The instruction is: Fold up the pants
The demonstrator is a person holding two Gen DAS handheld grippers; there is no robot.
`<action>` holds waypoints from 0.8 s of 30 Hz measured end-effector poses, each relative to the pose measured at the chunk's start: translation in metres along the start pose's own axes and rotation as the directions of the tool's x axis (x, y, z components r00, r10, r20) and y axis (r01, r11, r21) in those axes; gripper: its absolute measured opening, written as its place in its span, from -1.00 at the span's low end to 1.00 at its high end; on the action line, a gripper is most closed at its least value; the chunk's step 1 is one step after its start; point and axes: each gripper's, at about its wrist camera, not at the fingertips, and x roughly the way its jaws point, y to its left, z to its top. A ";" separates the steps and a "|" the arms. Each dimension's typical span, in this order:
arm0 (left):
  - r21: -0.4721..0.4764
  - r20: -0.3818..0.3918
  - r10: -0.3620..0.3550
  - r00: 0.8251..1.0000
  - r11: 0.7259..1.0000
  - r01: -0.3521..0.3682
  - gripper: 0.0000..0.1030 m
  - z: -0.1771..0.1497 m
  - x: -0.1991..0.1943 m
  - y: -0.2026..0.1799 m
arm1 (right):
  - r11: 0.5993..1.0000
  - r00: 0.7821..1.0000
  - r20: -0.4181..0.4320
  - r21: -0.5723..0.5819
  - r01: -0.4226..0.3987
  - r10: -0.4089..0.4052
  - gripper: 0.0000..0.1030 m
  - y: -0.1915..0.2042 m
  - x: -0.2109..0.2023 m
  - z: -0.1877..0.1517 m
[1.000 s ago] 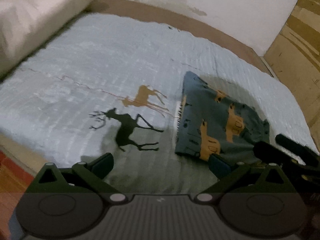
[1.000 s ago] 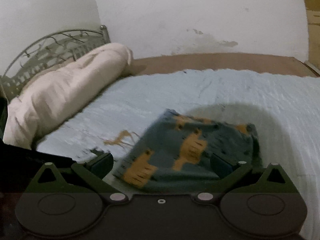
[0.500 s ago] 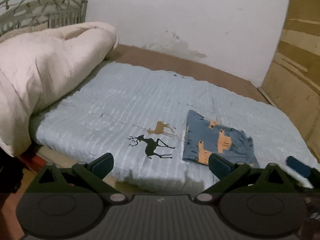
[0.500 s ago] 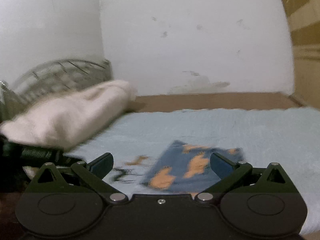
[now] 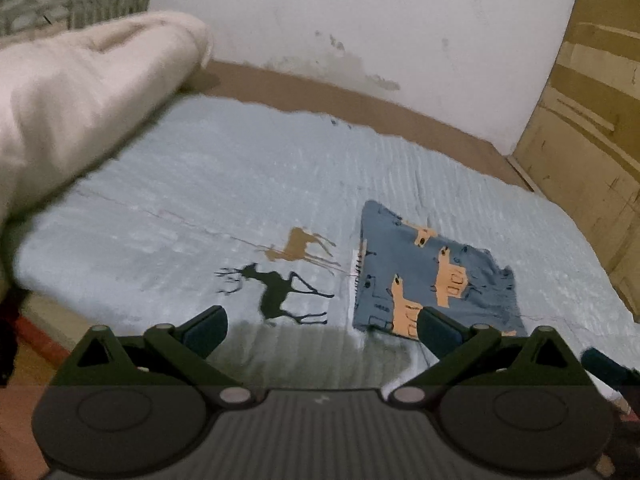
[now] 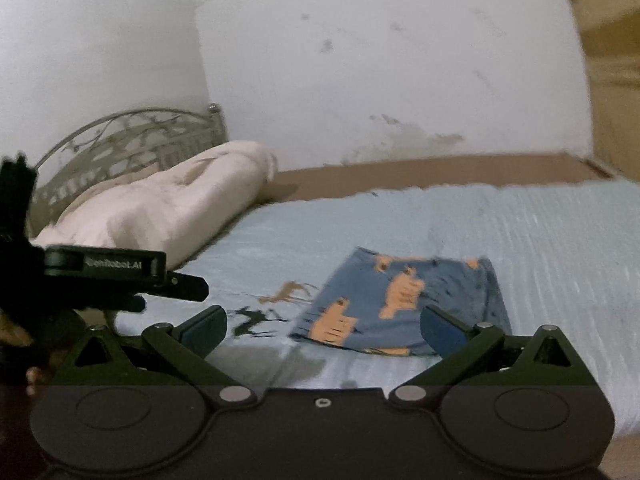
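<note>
The folded blue cotton pants with orange animal print (image 5: 432, 276) lie on the pale blue quilted bed (image 5: 224, 184), right of centre — soft, light, floppy; best pinched at a near corner. Left tongs (image 5: 322, 326) and right tongs (image 6: 322, 326) gape wide, empty

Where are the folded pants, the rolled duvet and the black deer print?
folded pants (image 5: 432, 280), left wrist view, middle of the blue patterned top layer.
rolled duvet (image 6: 168, 208), right wrist view, middle of the cream roll.
black deer print (image 5: 276, 292), left wrist view, the deer's body.
</note>
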 end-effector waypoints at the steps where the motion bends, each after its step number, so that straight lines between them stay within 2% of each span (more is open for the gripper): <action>1: -0.002 -0.008 -0.002 1.000 1.000 0.002 0.99 0.002 0.013 -0.001 | 1.000 1.000 -0.008 0.023 0.016 -0.016 0.99 -0.009 0.004 -0.002; 3: -0.007 -0.025 -0.019 1.000 1.000 0.018 0.99 0.007 0.037 -0.003 | 0.997 0.998 -0.028 0.055 0.051 -0.050 0.99 -0.028 0.013 -0.002; 5: -0.011 -0.039 -0.066 0.997 0.998 0.066 0.99 0.014 0.061 -0.006 | 0.994 0.996 -0.046 0.072 0.082 -0.079 0.99 -0.047 0.023 -0.001; 9: 0.012 -0.069 -0.110 0.991 0.994 0.111 0.99 0.025 0.102 -0.019 | 0.988 0.992 -0.079 0.106 0.109 -0.101 0.99 -0.085 0.050 0.004; 12: 0.050 -0.099 -0.118 0.988 0.991 0.124 0.99 0.028 0.127 -0.031 | 0.985 0.992 -0.073 0.128 0.114 -0.105 0.99 -0.110 0.075 0.008; 16: 0.083 -0.143 -0.101 0.985 0.990 0.113 0.99 0.029 0.155 -0.041 | 0.970 0.984 -0.139 0.199 0.138 -0.111 0.99 -0.149 0.120 0.010; 19: 0.079 -0.192 -0.087 0.977 0.991 0.104 0.99 0.028 0.167 -0.040 | 0.945 0.981 -0.171 0.297 0.135 -0.086 0.99 -0.175 0.145 0.003; 21: 0.073 -0.194 -0.099 0.976 0.991 0.115 0.99 0.027 0.167 -0.038 | 0.924 0.985 -0.155 0.362 0.125 -0.073 0.99 -0.182 0.149 -0.007; 24: 0.019 -0.196 -0.117 0.974 0.992 0.123 0.98 0.029 0.165 -0.031 | 0.923 0.989 -0.121 0.364 0.127 -0.089 0.98 -0.178 0.148 -0.013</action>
